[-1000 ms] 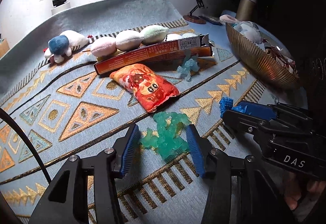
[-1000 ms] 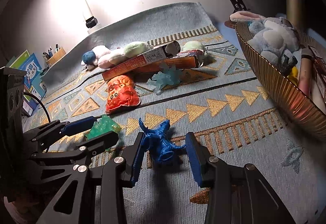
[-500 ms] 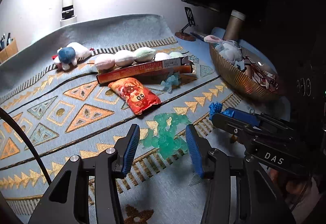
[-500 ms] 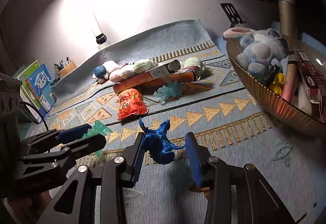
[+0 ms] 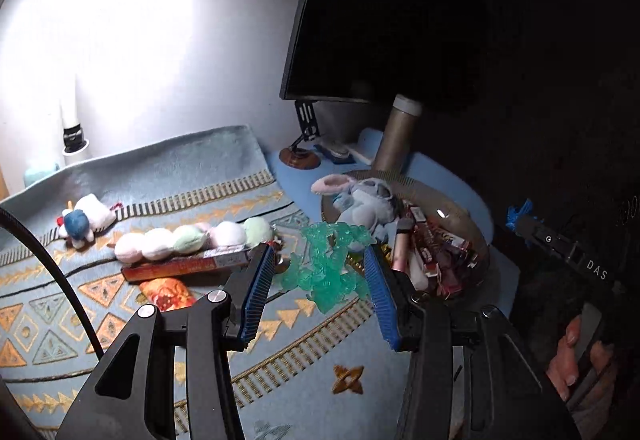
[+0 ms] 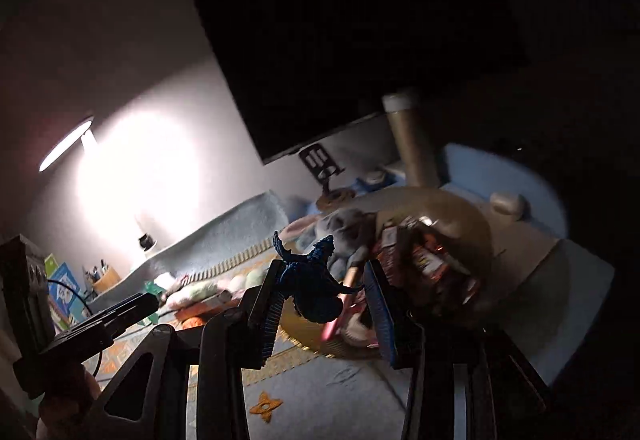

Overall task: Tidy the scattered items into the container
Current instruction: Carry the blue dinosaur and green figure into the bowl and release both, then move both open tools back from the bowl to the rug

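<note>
The left hand-held gripper [image 5: 320, 284] is clamped on a green toy [image 5: 326, 272], lifted off the bench. The right hand-held gripper [image 6: 324, 300] is clamped on a blue toy [image 6: 316, 288]. Beyond both stands the full bowl [image 5: 476, 236].

Far ahead of the claw and above it, a dark monitor [image 5: 380, 12] fills the upper wall. Below its lower edge, ahead of the claw, a tan cylinder with a pale cap [image 5: 400, 136] stands upright, and just left of that a small black stand on a round brown base [image 5: 302, 144] sits on the blue desk mat [image 5: 452, 180]. Far to the claw's left a white lamp post [image 5: 72, 120] rises against the brightly lit wall. Under the claw lies a pale blue patterned cloth [image 5: 180, 168]. In the right wrist view, a pen holder [image 6: 105, 277] and books [image 6: 60, 288] stand far left.
</note>
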{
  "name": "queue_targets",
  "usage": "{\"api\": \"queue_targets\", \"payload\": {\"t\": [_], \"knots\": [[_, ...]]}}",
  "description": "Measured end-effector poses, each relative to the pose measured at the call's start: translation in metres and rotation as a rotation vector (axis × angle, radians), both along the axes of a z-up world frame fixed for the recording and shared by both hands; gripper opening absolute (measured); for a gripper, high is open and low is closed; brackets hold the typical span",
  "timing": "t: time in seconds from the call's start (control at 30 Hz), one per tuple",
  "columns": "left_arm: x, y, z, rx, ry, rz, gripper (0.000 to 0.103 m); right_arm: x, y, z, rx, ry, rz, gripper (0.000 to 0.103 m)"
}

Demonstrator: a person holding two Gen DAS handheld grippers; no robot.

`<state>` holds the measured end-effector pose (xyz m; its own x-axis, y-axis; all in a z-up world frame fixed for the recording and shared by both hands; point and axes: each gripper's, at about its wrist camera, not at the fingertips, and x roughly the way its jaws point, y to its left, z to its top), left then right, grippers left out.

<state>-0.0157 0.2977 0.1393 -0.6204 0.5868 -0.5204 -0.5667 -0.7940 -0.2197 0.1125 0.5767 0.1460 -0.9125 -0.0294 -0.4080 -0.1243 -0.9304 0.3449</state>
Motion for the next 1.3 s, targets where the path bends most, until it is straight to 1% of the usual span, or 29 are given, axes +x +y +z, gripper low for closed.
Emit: {"api": "queue_targets", "payload": {"t": [0.1, 0.17, 0.2, 0.3, 0.4, 0.43, 0.47, 0.5, 0.53, 0.57, 0.6, 0.63, 0.7, 0.8, 0.87, 0.97, 1.07, 1.2, 1.3], "knots": [[-0.007, 0.026, 0.01, 0.029, 0.015, -0.031, 0.044, 0.006, 0.035, 0.011, -0.035, 0.029, -0.107, 0.039], [-0.013, 0.048, 0.011, 0.021, 0.019, -0.07, 0.044, 0.0, 0.05, 0.014, -0.045, 0.013, -0.153, 0.039], [-0.016, 0.06, 0.008, 0.015, 0.015, -0.087, 0.044, -0.007, 0.054, 0.012, -0.046, -0.015, -0.165, 0.039], [-0.029, 0.092, -0.004, 0.005, -0.027, -0.139, 0.044, -0.033, 0.056, 0.003, -0.042, -0.101, -0.159, 0.039], [-0.039, 0.117, -0.018, 0.0, -0.05, -0.175, 0.045, -0.052, 0.047, -0.008, -0.021, -0.143, -0.129, 0.039], [-0.041, 0.123, -0.023, 0.009, -0.052, -0.18, 0.048, -0.058, 0.046, -0.012, -0.015, -0.144, -0.121, 0.039], [-0.045, 0.127, -0.027, 0.019, -0.062, -0.185, 0.06, -0.064, 0.044, -0.014, -0.013, -0.144, -0.115, 0.039], [-0.049, 0.13, -0.032, 0.023, -0.083, -0.183, 0.066, -0.069, 0.044, -0.018, -0.019, -0.153, -0.104, 0.042], [-0.053, 0.13, -0.036, 0.029, -0.112, -0.176, 0.069, -0.073, 0.047, -0.022, -0.036, -0.171, -0.093, 0.048], [-0.056, 0.127, -0.039, 0.043, -0.143, -0.172, 0.069, -0.074, 0.051, -0.026, -0.067, -0.184, -0.092, 0.051], [-0.058, 0.124, -0.043, 0.061, -0.168, -0.17, 0.069, -0.072, 0.057, -0.028, -0.106, -0.184, -0.098, 0.057], [-0.059, 0.119, -0.045, 0.074, -0.183, -0.161, 0.069, -0.067, 0.063, -0.03, -0.145, -0.173, -0.107, 0.059], [-0.058, 0.109, -0.047, 0.081, -0.193, -0.139, 0.069, -0.058, 0.073, -0.035, -0.187, -0.16, -0.132, 0.059], [-0.051, 0.095, -0.048, 0.086, -0.203, -0.119, 0.069, -0.05, 0.08, -0.036, -0.207, -0.166, -0.153, 0.059], [-0.046, 0.087, -0.047, 0.081, -0.195, -0.099, 0.069, -0.043, 0.082, -0.036, -0.225, -0.159, -0.152, 0.059], [-0.035, 0.079, -0.046, 0.056, -0.182, -0.085, 0.069, -0.034, 0.075, -0.034, -0.225, -0.153, -0.136, 0.059], [-0.027, 0.072, -0.043, 0.038, -0.186, -0.08, 0.069, -0.029, 0.063, -0.032, -0.217, -0.16, -0.095, 0.059], [-0.015, 0.057, -0.036, 0.051, -0.165, -0.055, 0.069, -0.02, 0.042, -0.026, -0.175, -0.157, -0.042, 0.059], [-0.007, 0.048, -0.032, 0.037, -0.155, -0.049, 0.069, -0.017, 0.023, -0.022, -0.149, -0.164, 0.003, 0.059]]}}
